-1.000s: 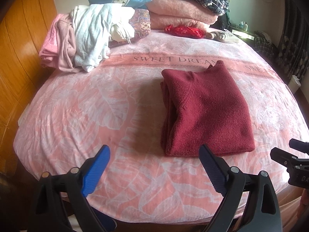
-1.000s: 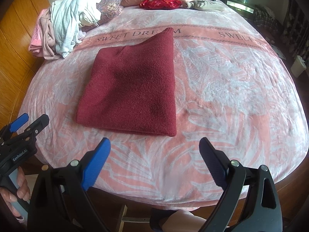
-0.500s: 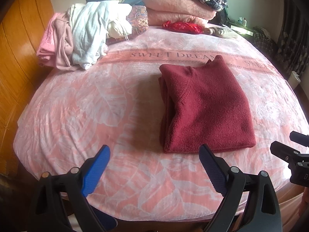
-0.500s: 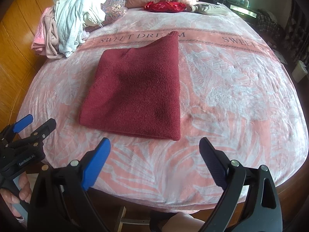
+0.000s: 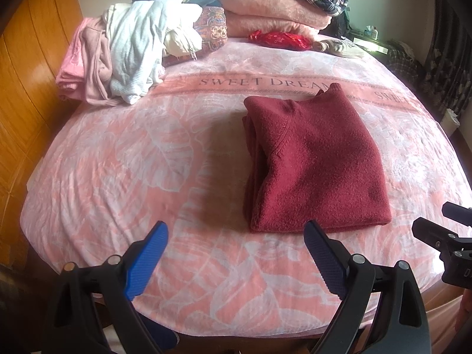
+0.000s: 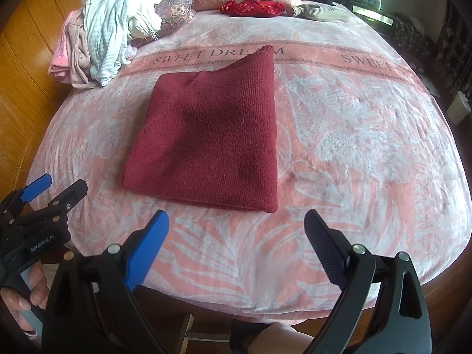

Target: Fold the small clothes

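Note:
A dark red sweater (image 5: 315, 162) lies folded into a rectangle on the pink bedspread (image 5: 132, 159), its stacked layers showing on the left edge. It also shows in the right wrist view (image 6: 212, 144). My left gripper (image 5: 236, 253) is open and empty, just short of the sweater's near edge. My right gripper (image 6: 236, 244) is open and empty, just short of the sweater's near right corner. The right gripper shows at the right edge of the left wrist view (image 5: 442, 236); the left gripper shows at the left in the right wrist view (image 6: 44, 200).
A heap of unfolded pink, white and cream clothes (image 5: 124, 62) lies at the bed's far left. Pillows, folded pink blankets (image 5: 274, 8) and a red bundle (image 5: 280, 38) sit at the head. A wooden wall (image 5: 26, 88) runs along the left.
Both grippers have moved slightly forward toward the sweater, still open. The sweater has not moved.

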{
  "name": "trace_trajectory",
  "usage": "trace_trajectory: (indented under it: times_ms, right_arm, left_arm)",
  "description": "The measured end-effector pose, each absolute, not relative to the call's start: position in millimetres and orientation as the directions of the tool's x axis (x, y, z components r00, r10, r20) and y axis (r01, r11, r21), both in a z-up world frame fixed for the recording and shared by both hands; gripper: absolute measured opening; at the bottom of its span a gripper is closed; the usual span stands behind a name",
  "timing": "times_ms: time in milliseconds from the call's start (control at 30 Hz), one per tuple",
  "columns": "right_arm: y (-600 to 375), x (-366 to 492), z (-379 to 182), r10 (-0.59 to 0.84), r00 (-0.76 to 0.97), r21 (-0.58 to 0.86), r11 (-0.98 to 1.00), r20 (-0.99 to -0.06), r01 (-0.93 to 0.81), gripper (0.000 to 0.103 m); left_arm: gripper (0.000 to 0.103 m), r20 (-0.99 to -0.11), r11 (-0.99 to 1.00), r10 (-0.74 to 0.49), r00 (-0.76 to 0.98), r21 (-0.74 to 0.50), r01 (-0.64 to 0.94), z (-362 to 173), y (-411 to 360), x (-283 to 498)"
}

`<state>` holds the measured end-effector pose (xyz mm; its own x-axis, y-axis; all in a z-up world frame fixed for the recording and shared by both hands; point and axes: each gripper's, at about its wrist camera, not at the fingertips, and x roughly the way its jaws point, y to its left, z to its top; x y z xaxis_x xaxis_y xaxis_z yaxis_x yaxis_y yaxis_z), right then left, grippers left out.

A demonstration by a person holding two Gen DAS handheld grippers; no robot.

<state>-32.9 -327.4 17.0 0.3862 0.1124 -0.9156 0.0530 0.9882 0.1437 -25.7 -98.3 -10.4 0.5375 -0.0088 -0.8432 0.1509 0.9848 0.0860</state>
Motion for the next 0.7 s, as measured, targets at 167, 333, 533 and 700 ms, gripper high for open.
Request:
trace_trajectory:
  times_ms: [167, 333, 533, 700]
  right_arm:
    - [-327.5, -32.9, 16.4, 0.114, 0.386, 0.145, 0.988, -0.916, 0.053, 0.093]
    - [-327.8, -33.0, 16.1, 0.113, 0.385, 0.144, 0.988, -0.916, 0.054, 0.093]
    - [-327.6, -33.3, 15.6, 0.112, 0.385, 0.143, 0.988, -0.916, 0.054, 0.093]
    - [-327.9, -33.4, 15.7, 0.112, 0.385, 0.144, 0.988, -0.916, 0.055, 0.093]
  left_arm:
    - [0.094, -0.840, 0.984, -0.008, 0.543, 0.090, 0.154, -9.6, -98.7, -25.6]
    - [0.094, -0.839, 0.983, -0.005, 0.544, 0.095, 0.156, -9.7, -99.9, -26.2]
    - [0.094, -0.837, 0.984, -0.005, 0.547, 0.095, 0.154, -9.3, -99.6, -26.8]
    - [0.094, -0.842, 0.983, -0.004, 0.539, 0.095, 0.156, -9.9, -100.5, -26.6]
